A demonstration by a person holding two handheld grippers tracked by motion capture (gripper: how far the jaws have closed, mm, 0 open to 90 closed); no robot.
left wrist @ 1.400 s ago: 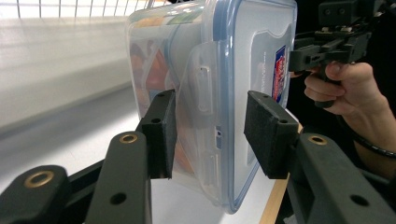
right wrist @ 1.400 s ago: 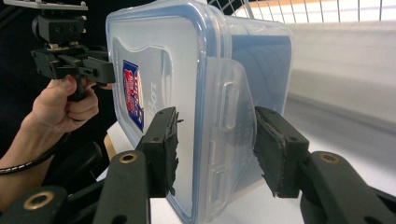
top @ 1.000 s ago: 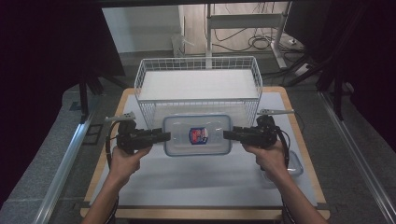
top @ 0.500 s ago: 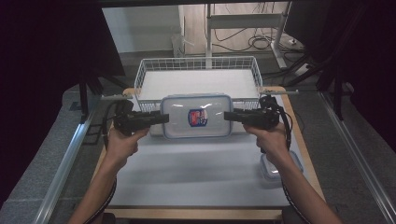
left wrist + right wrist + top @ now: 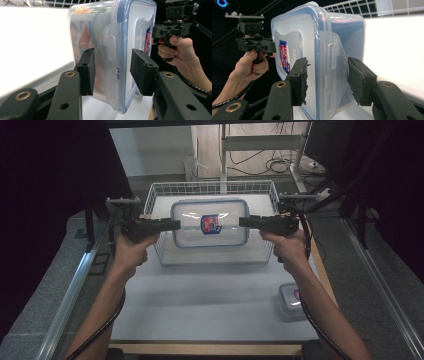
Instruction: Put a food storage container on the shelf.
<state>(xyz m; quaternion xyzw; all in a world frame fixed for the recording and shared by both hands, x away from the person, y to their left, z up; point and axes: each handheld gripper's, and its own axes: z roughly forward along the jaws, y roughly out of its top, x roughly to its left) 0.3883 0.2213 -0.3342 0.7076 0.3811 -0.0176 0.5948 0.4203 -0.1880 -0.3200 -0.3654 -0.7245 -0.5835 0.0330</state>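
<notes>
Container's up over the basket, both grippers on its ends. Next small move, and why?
Probably lower it straight down. The lidded container hangs level above the wire basket, the left gripper and right gripper clamping its end latches. Keep both hands level so it clears the rim.

A lab or test workroom; black aluminium frame rails (image 5: 367, 265) flank the white-topped wooden table (image 5: 200, 300); loose black cables (image 5: 272, 166) lie on the grey carpet floor (image 5: 395, 275).
</notes>
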